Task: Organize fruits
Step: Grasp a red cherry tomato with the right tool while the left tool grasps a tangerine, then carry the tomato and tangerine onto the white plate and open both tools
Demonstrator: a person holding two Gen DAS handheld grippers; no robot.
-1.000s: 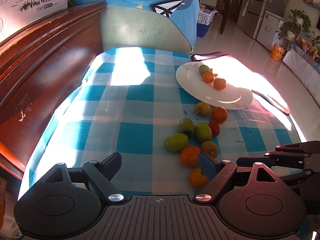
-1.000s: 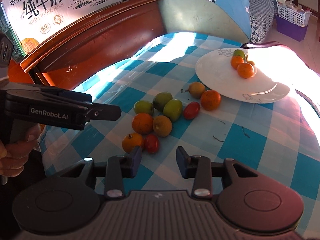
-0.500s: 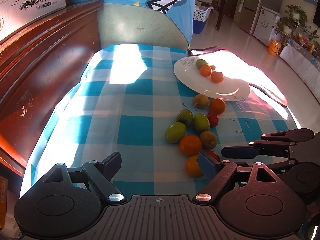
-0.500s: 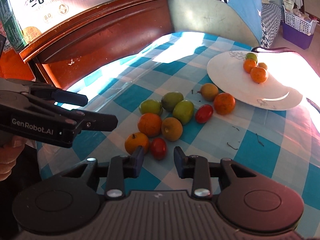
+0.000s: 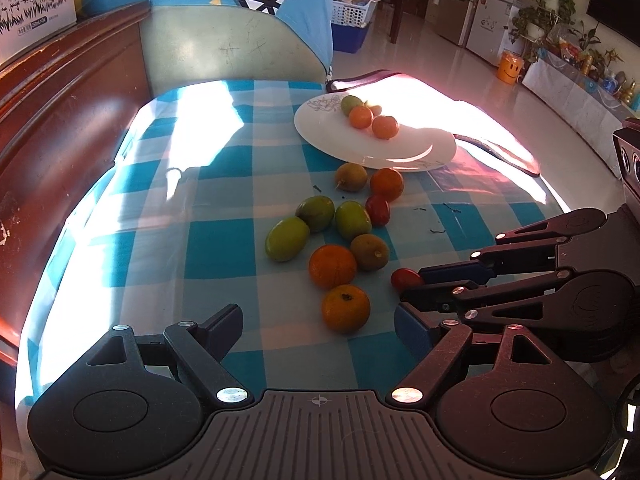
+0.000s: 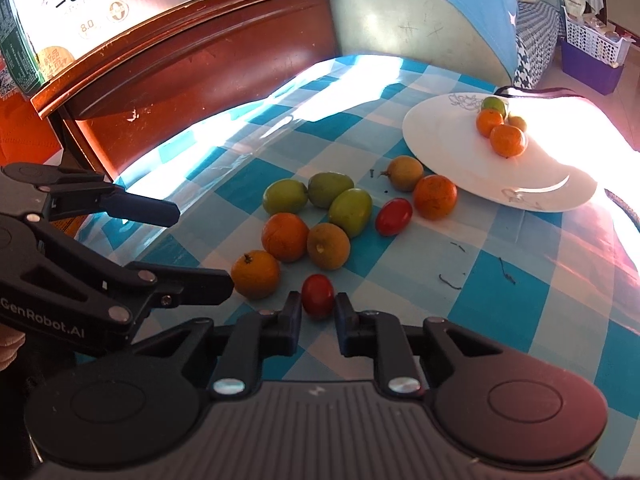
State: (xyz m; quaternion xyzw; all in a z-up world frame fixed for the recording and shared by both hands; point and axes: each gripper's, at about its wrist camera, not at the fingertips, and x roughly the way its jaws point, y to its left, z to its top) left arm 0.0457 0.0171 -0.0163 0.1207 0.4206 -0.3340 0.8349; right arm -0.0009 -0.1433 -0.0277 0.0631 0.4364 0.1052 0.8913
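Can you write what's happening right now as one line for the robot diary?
right gripper: shut on small red cherry tomato | left gripper: open, empty | round white plate: holds some fruit | next: probably tomato to plate

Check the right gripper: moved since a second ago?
Yes. The right gripper has crept forward across the checked cloth to the near cherry tomato, beside the near orange, and shut on it.

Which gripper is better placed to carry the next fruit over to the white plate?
Right. The right gripper is already closed on the small red tomato nearest it, and the white plate lies ahead. The left gripper stands open, holding nothing.
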